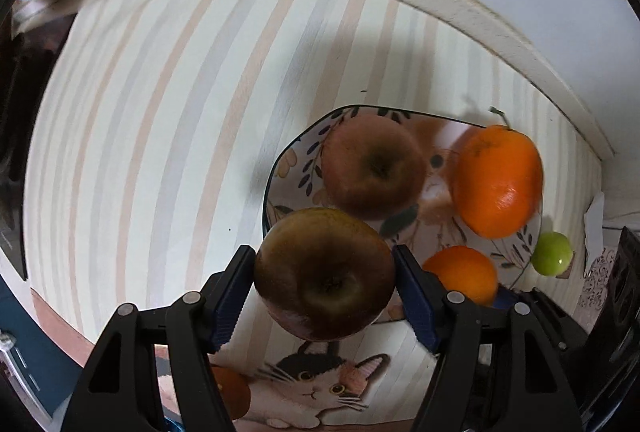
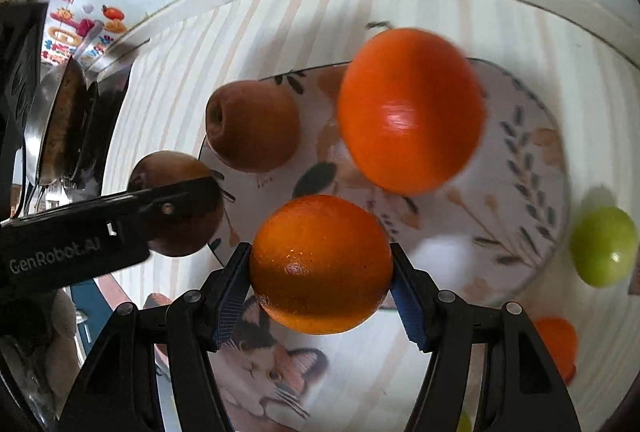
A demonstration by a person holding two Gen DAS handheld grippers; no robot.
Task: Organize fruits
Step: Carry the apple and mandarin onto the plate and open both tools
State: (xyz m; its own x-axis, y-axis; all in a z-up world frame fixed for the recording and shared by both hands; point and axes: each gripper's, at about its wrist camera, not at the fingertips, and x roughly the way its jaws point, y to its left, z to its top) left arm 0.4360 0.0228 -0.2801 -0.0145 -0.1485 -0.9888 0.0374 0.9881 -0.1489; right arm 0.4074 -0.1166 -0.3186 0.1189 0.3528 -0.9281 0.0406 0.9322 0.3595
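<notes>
Both fruits are in the air above the near edge of the patterned plate (image 1: pixel 276 187): the left hand-held gripper (image 1: pixel 324 284) is clamped on a dark red-brown apple (image 1: pixel 324 272), its blue pads pressing either side, and the right hand-held gripper (image 2: pixel 320 272) grasps an orange (image 2: pixel 320 264) the same way. The step in hand looks like setting these two down among the fruit already on the plate, so each should be lowered into a bare patch before the jaws let go, low enough that a round fruit does not roll off. In the left wrist view, a second apple (image 1: pixel 374 167) lies at the plate's far left and a large orange with a stem (image 1: pixel 498 179) at its far right, leaving the free room mostly at the near middle and near right. The two grippers are close together, the left one crossing the left side of the right wrist view, so placing one fruit at a time would likely avoid a knock. A green fruit (image 2: pixel 604 246) lies on the striped surface (image 1: pixel 160 111) just off the plate's right rim, and another orange fruit (image 2: pixel 558 346) sits nearer, also off the plate. A metal pan (image 2: pixel 60 123) stands at the far left, well apart.
</notes>
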